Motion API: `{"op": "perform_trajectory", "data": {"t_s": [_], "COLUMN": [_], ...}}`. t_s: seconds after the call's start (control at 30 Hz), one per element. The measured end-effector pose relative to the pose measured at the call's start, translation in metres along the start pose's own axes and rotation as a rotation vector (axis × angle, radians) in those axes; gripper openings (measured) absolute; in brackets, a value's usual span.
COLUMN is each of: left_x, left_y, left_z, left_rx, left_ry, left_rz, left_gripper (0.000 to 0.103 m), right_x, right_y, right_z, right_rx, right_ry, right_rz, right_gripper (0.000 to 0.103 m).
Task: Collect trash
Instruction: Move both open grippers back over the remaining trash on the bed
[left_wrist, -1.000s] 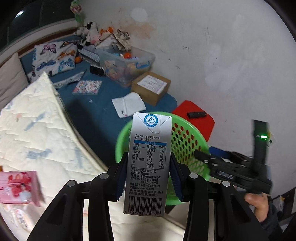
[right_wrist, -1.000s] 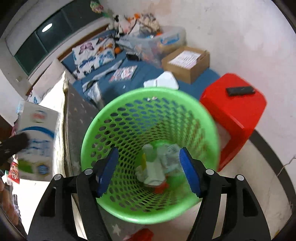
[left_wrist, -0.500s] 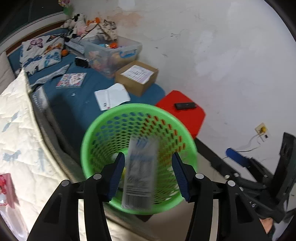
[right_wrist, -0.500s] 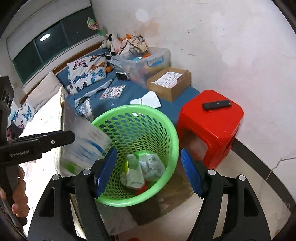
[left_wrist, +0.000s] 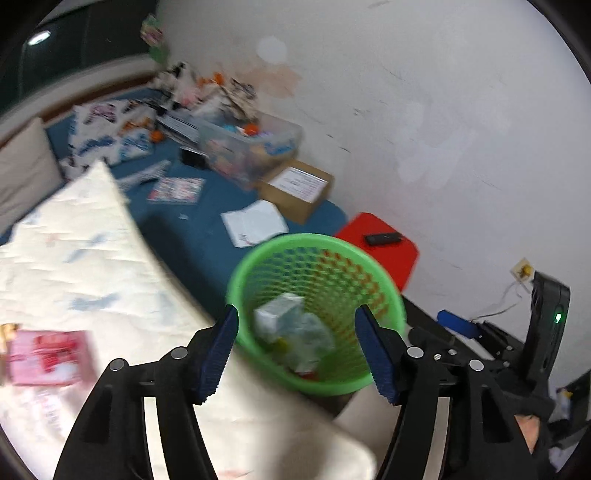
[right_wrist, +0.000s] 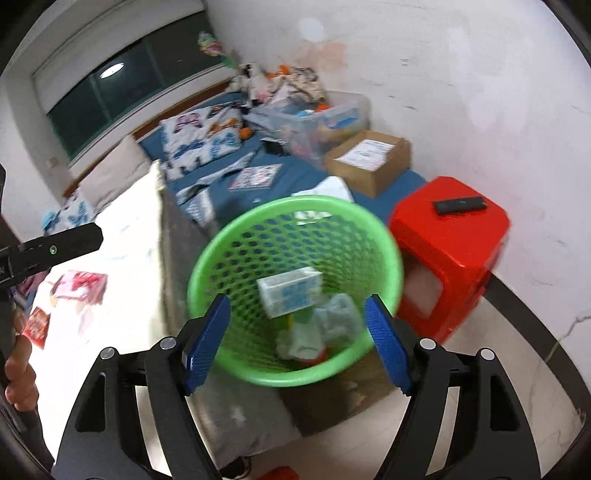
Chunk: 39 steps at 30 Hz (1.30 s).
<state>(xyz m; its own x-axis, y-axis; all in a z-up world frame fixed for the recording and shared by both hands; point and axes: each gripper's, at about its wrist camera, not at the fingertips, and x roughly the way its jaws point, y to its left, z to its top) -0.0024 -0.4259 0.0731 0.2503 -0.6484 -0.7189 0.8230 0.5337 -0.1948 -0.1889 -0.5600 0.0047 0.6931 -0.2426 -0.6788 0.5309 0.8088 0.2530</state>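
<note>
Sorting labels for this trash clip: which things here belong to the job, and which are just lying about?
Job: green basket, milk carton in it, pink packet on the quilt.
Lying about: red stool, remote, cardboard box, plastic bin.

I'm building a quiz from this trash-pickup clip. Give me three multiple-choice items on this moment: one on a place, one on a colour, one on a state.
1. Where is the milk carton?
A. On the red stool
B. Inside the green basket
C. Between the left gripper's pads

2. What colour is the stool beside the basket?
A. Red
B. Yellow
C. White

3. How does the left gripper stand?
A. Shut on the carton
B. Shut on a pink packet
C. Open, holding nothing

Answers:
1 B: the right wrist view shows the carton lying among the trash within the basket's mesh wall.
2 A: its top and sides are plainly red.
3 C: its jaws have just been opening, and its blue pads stand apart with only the basket seen beyond them.
</note>
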Motion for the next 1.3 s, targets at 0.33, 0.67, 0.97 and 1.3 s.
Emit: {"op": "perform_trajectory", "data": {"t_s": [0.33,0.67,0.97,1.3], "left_x": [-0.079,-0.131,-0.165,-0.202], "left_y": [0.098,0.185,0.243,0.301], "left_z": [-0.04,-0.075,-0.107,-0.134], "left_rx": [-0.103,-0.225,-0.312,-0.359], "left_ry": [-0.076,-0.112,-0.116,-0.12], "left_rz": [0.184,0.327,0.439,0.564], "left_gripper": [0.071,0.073,0.074,0.081], "right_x": [0.026,0.053,0.084,0.105], "right_y": [0.113,0.211,0.267,0.322], "right_z": [-0.002,-0.01,-0.008,-0.042], "right_rx": [-0.184,-0.335,-0.411,-0.495], "right_ry": [0.063,0.105,0.186,0.247], "right_rz": [0.157,0.238,0.296,0.364], "right_gripper": [0.081,0.082,0.082,0.084]}}
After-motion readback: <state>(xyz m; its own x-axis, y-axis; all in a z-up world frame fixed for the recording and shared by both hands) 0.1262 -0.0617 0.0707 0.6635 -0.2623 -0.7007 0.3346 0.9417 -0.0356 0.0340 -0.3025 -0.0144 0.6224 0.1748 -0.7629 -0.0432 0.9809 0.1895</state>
